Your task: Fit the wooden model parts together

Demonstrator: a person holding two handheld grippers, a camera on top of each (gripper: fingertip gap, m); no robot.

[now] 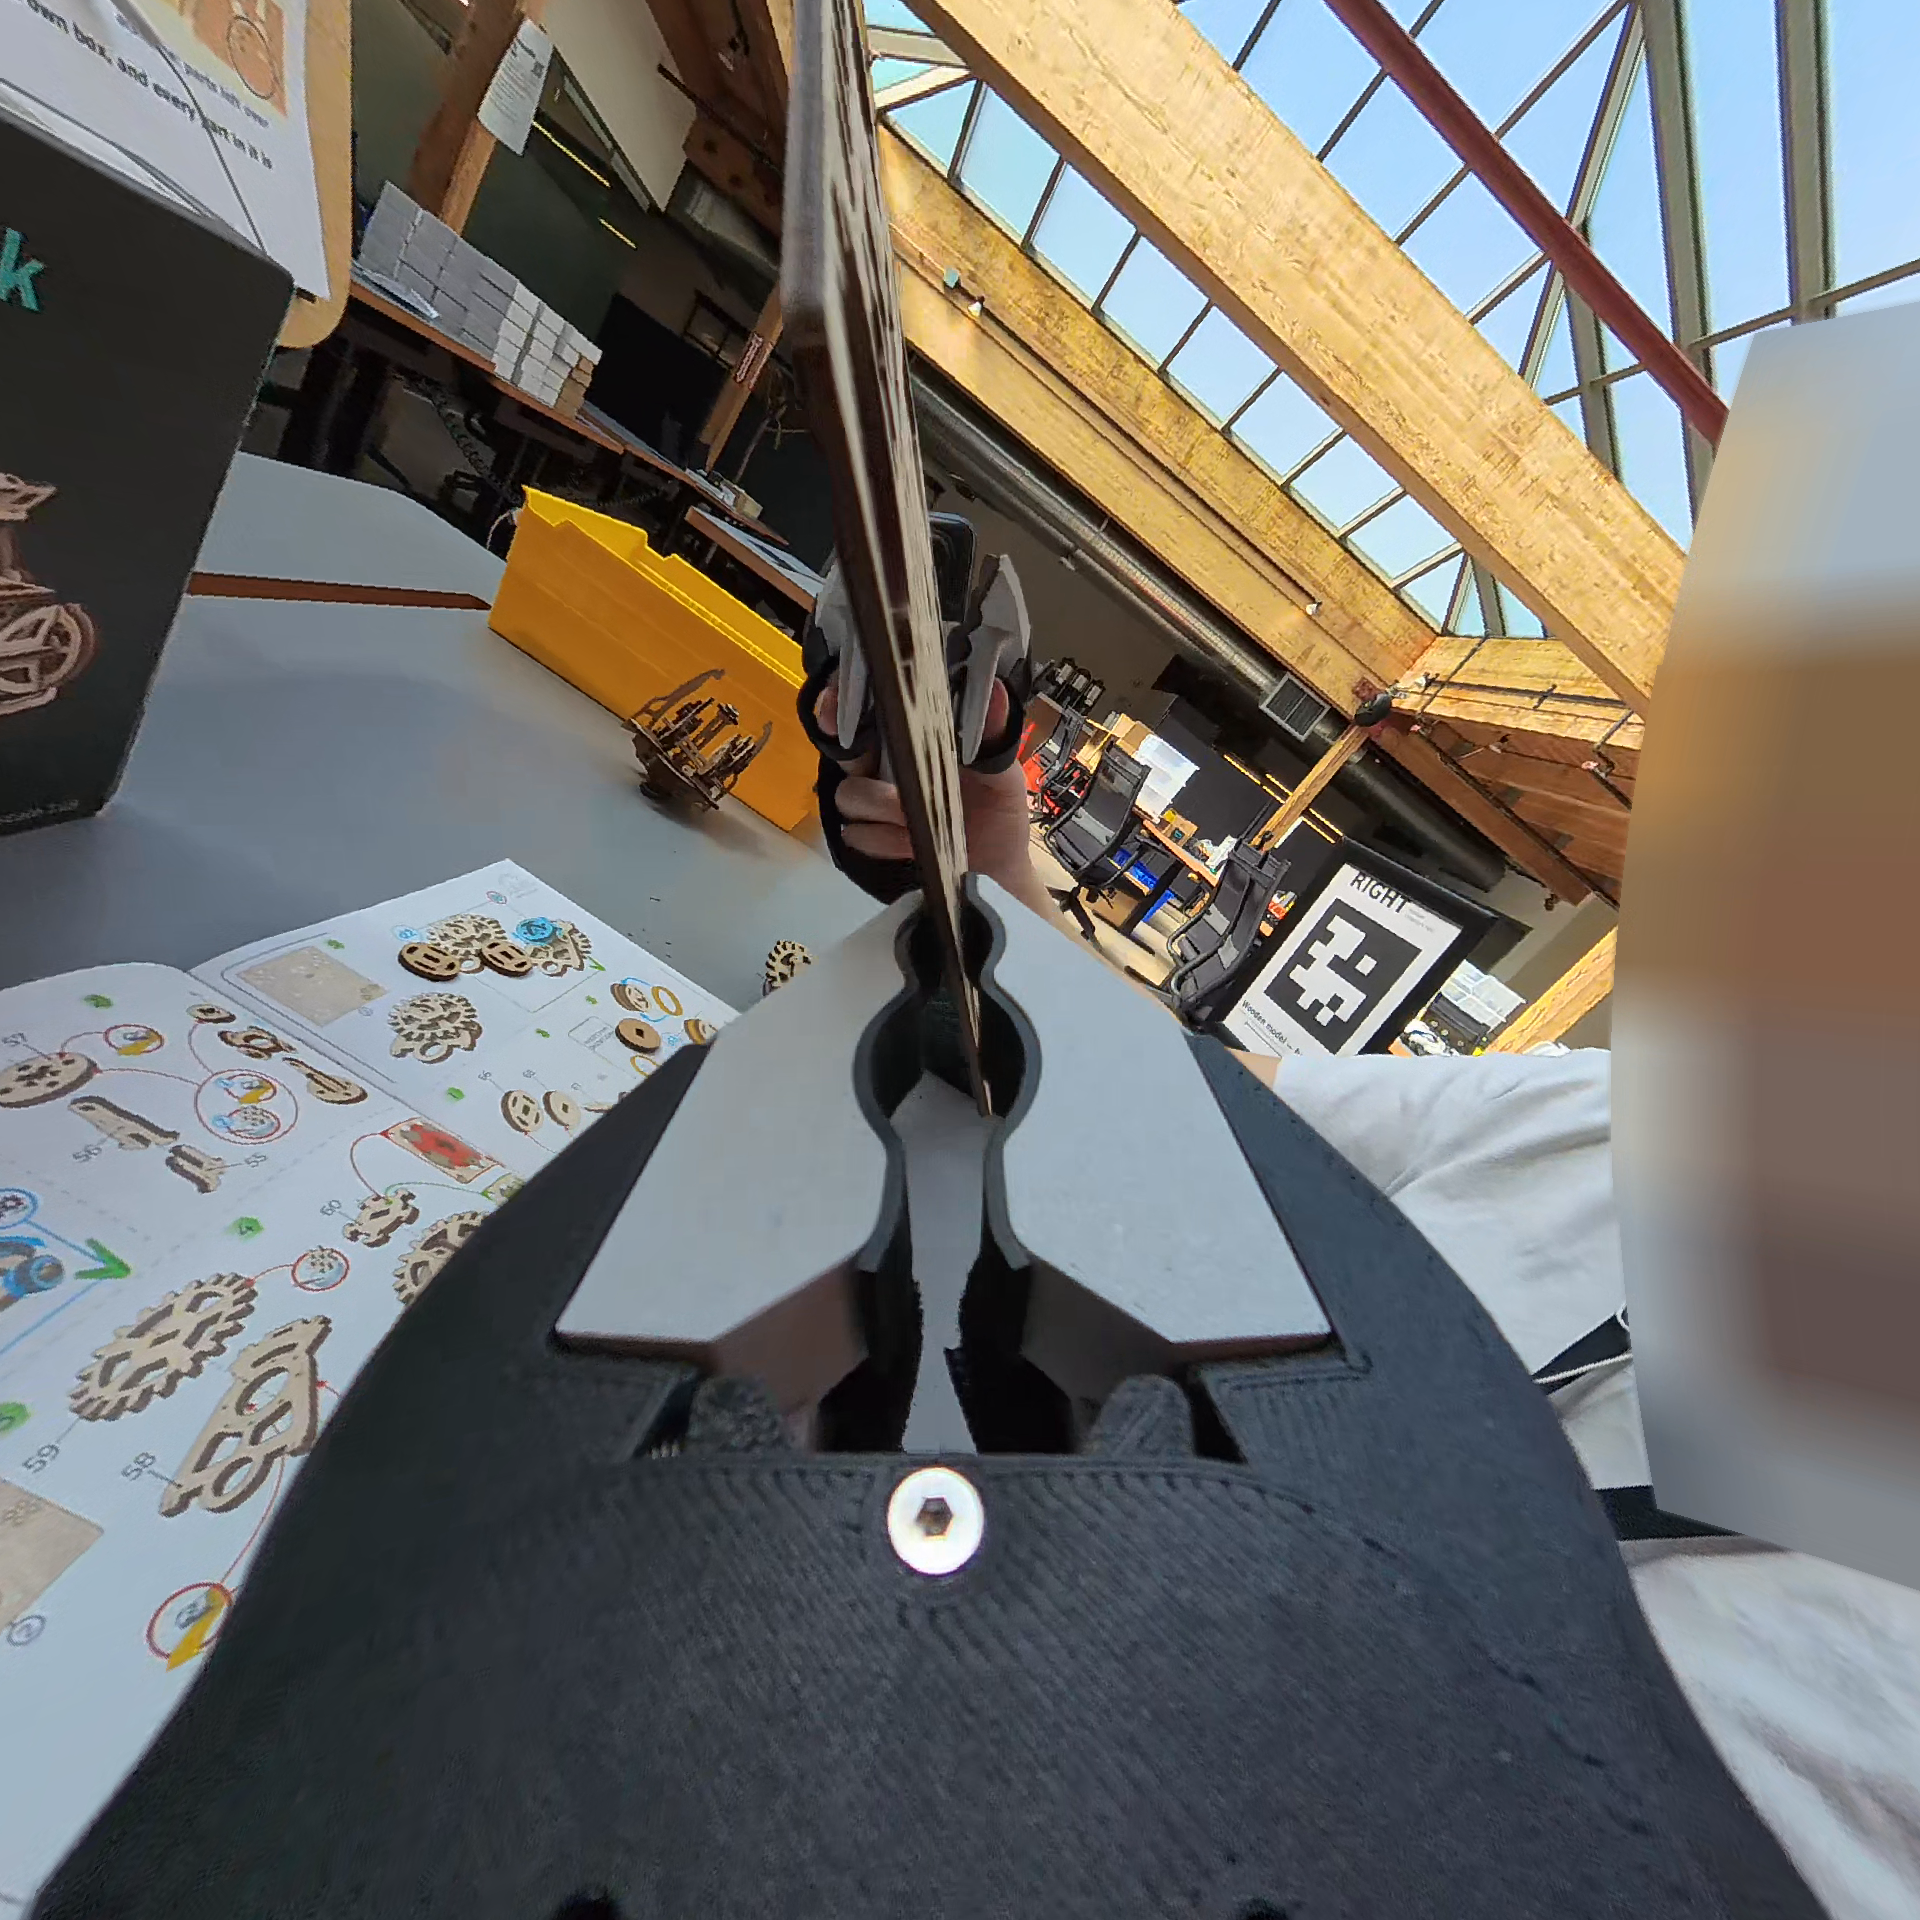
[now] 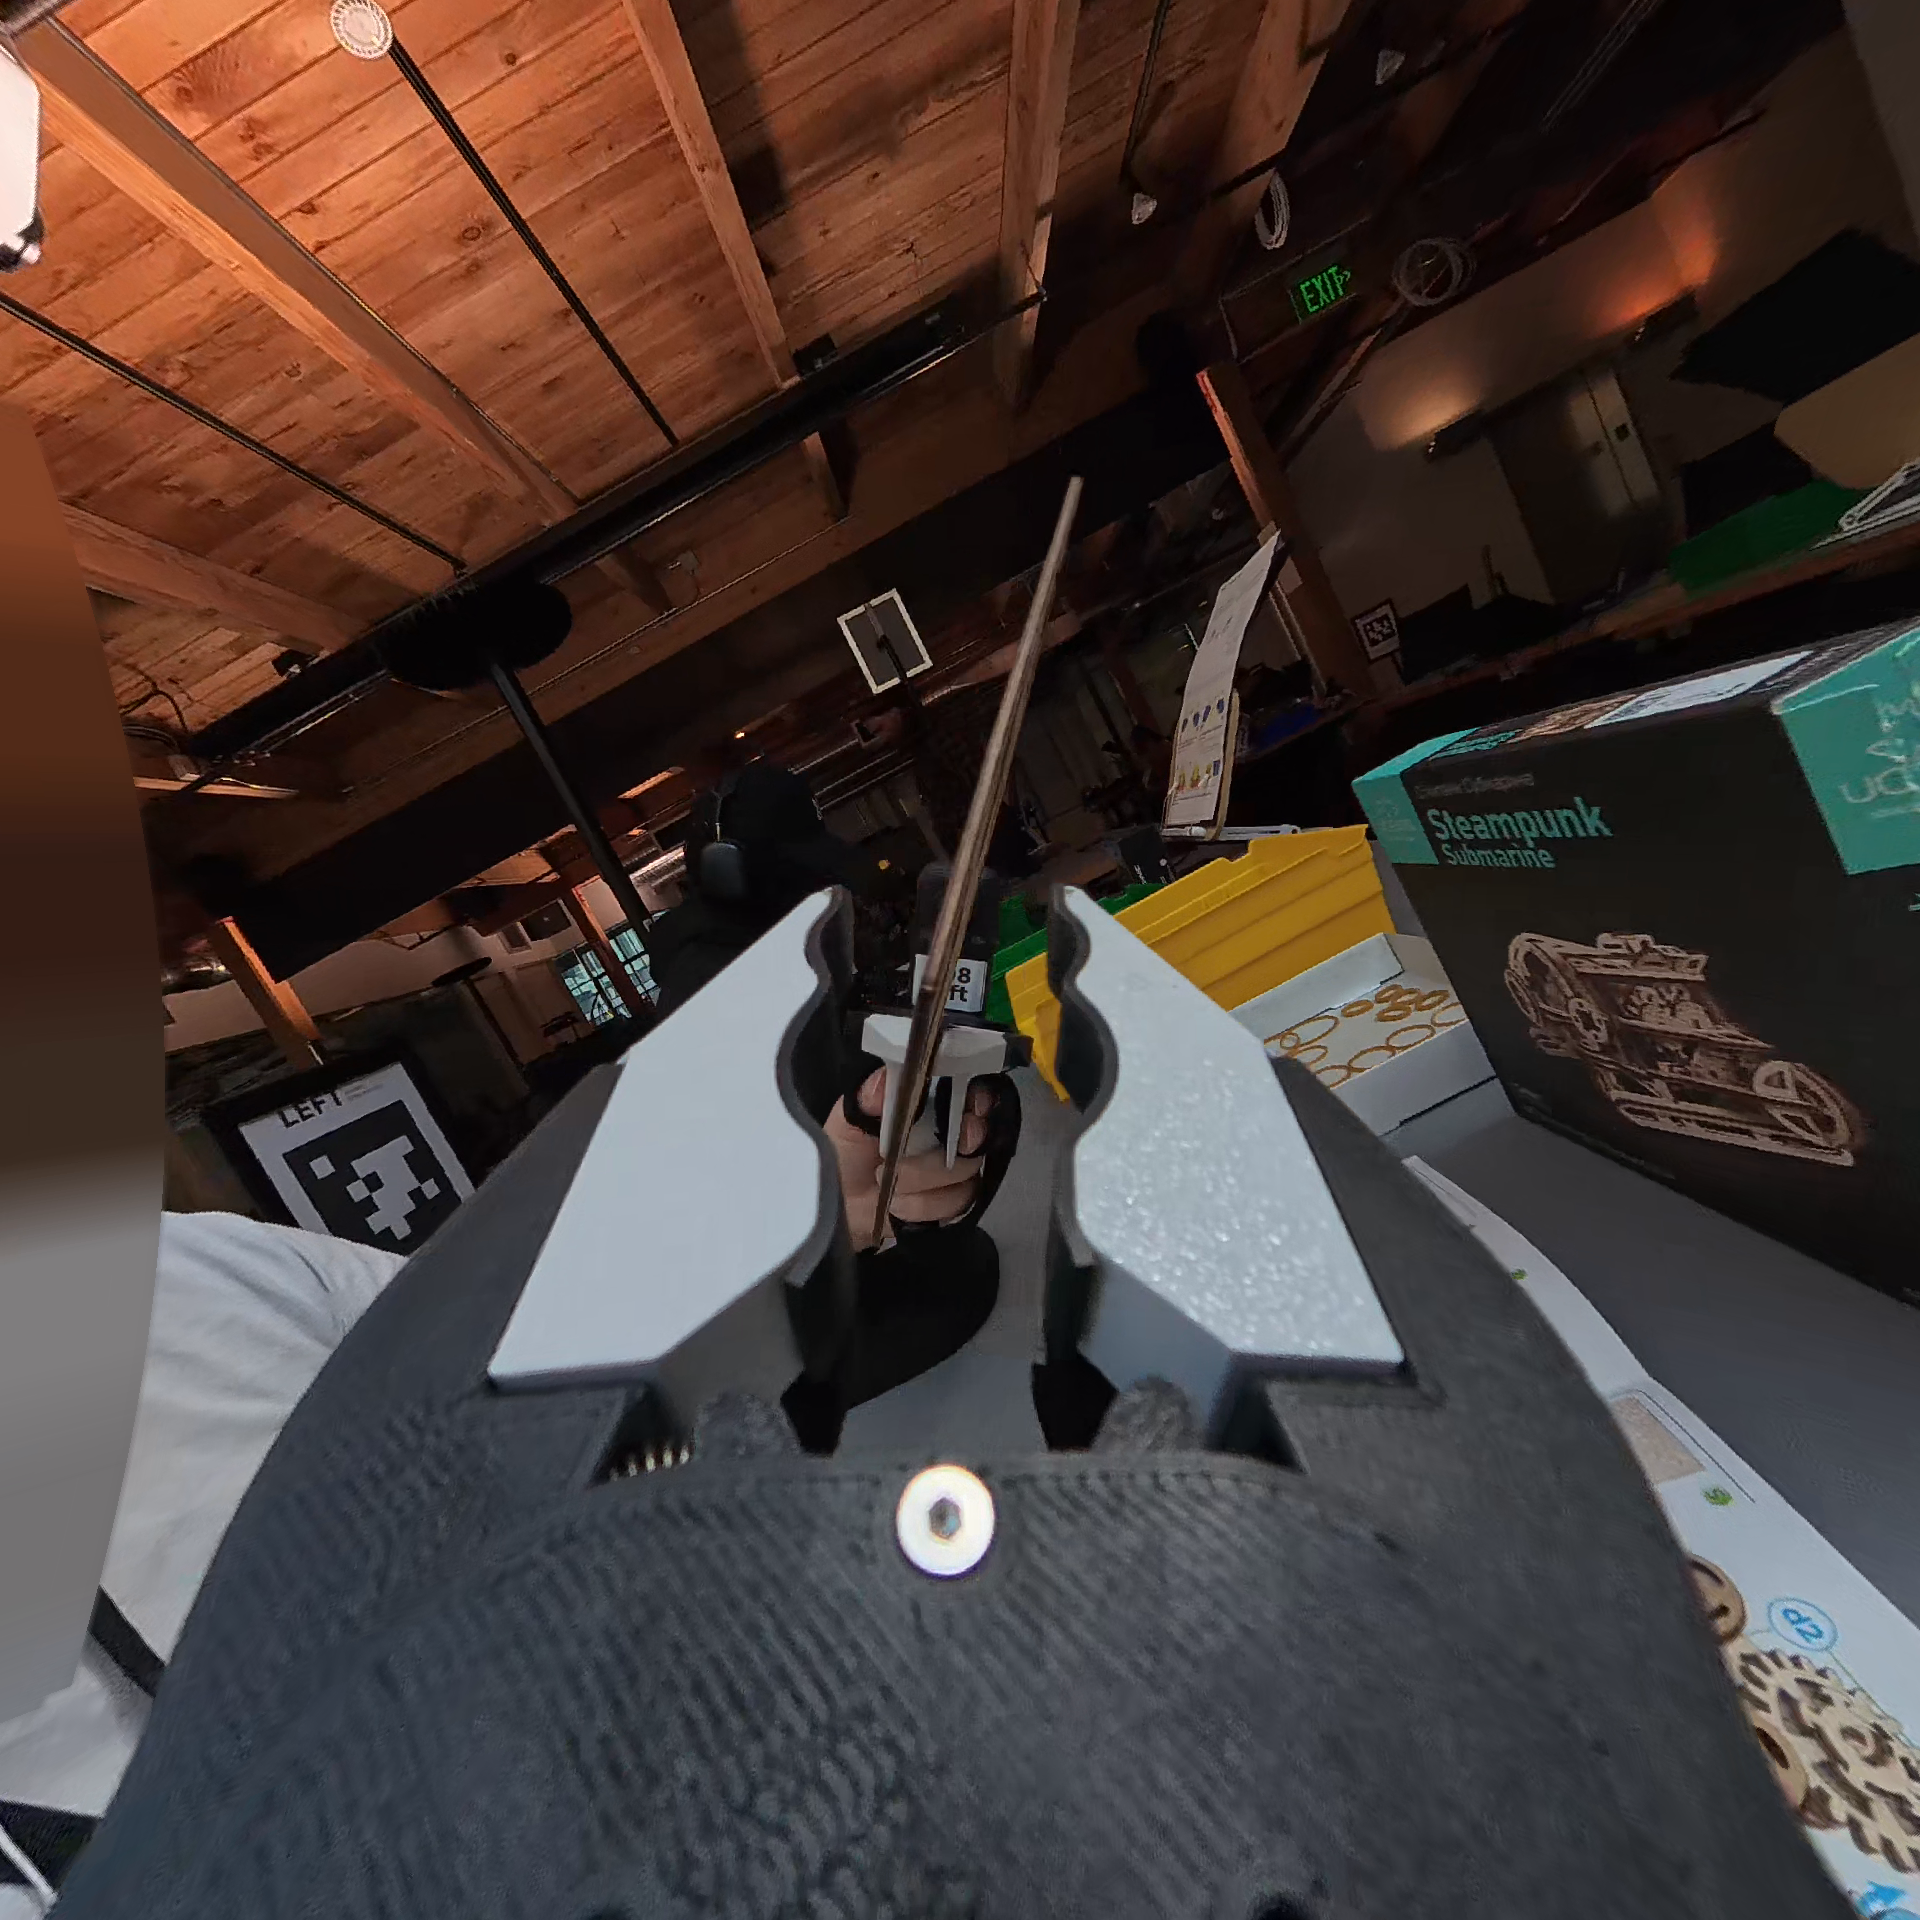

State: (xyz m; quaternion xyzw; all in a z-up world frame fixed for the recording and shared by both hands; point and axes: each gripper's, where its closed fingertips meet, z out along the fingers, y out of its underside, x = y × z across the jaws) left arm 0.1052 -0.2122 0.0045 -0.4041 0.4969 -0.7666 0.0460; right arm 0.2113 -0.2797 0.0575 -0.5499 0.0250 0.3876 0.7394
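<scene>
Item: wooden parts sheet (image 1: 871,436), thin, laser-cut, seen edge-on in both views. Location: raised in the air above the tabletop (image 1: 343,727), lower corner clenched in the left tongs (image 1: 951,935). Probable reason: held upright and clear so a piece can be reached from the face.

Right tongs (image 2: 945,935): released, fingers parted, facing the sheet from its far side with nothing between them; seemingly lined up to press or pull a part free.

Also present: instruction booklet (image 1: 260,1122), open at near left for reference; partly built wooden model (image 1: 691,753) parked by the yellow bin (image 1: 634,613); kit box (image 2: 1683,935) at right.
</scene>
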